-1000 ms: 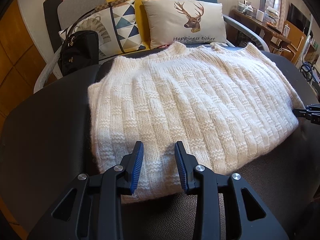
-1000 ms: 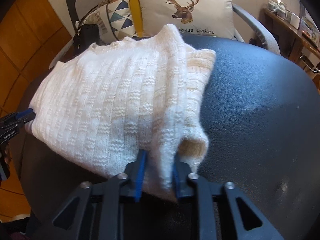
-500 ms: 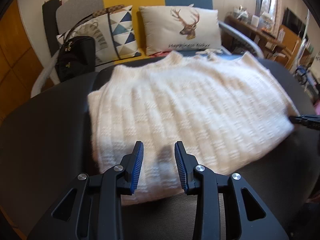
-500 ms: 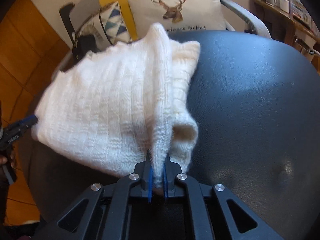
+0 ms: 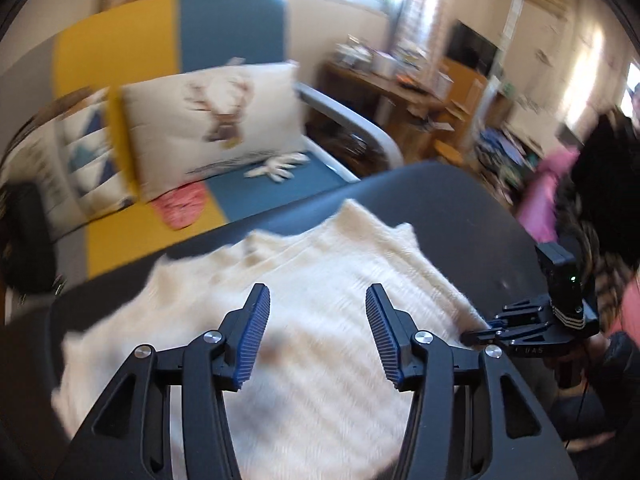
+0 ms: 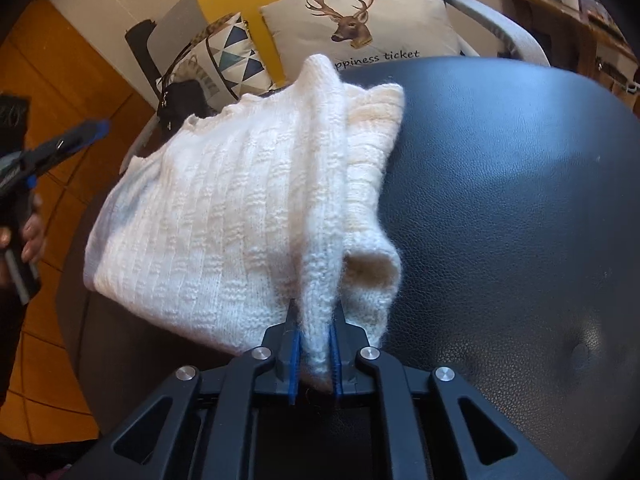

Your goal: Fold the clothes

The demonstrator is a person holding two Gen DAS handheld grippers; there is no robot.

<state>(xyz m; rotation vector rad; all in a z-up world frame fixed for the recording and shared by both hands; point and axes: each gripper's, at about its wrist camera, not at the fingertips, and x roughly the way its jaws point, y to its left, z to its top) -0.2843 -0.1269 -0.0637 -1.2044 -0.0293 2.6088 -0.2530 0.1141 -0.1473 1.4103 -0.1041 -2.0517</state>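
A cream knit sweater (image 6: 224, 216) is spread on the black padded bench (image 6: 500, 200), w/ the deer cushion (image 6: 360, 20) seen just beyond it. A raised fold at the sweater's near edge is clamped by the right gripper (image 6: 314, 344), fingers pinched narrow on the knit. The left gripper (image 5: 316, 340) is held wide apart above the sweater, nothing gripped; that view is blurred.

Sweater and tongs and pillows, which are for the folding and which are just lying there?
For folding: white knit sweater; right tongs, pinching its edge; left tongs, open above it.
Just lying there: deer pillow; triangle-pattern pillow; black handbag.
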